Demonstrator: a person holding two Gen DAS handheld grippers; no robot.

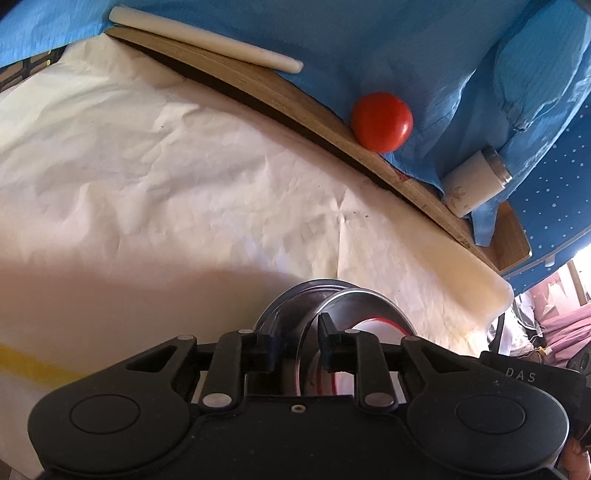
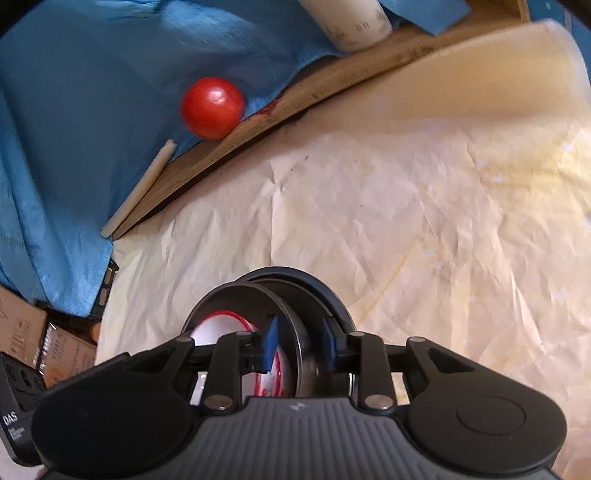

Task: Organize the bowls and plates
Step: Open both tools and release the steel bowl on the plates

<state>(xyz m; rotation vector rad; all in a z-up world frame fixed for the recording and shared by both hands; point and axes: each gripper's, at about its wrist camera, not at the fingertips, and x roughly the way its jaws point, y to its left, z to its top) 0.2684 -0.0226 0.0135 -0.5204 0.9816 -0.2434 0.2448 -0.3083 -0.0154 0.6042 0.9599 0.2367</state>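
A steel bowl (image 1: 364, 295) (image 2: 236, 291) stands in a wider steel plate (image 1: 295, 286) (image 2: 295, 275) on the cream paper. Inside the bowl lies a white dish with a red rim (image 1: 376, 325) (image 2: 221, 325). My left gripper (image 1: 297, 343) straddles the bowl's rim on one side. My right gripper (image 2: 300, 345) straddles it on the opposite side. In both views the thin rim passes between the pads with a gap beside it, so the pads do not press on it. Both grippers are open.
Cream paper (image 1: 184, 166) (image 2: 406, 221) covers the table. Behind it a wooden board (image 1: 295, 99) (image 2: 295, 96) holds blue cloth (image 1: 369, 44), a red tomato (image 1: 381, 122) (image 2: 212, 107), a white stick (image 1: 203, 37) (image 2: 136, 192) and a white cylinder (image 1: 472, 181) (image 2: 351, 22). Cardboard boxes (image 2: 22, 332) sit beyond the edge.
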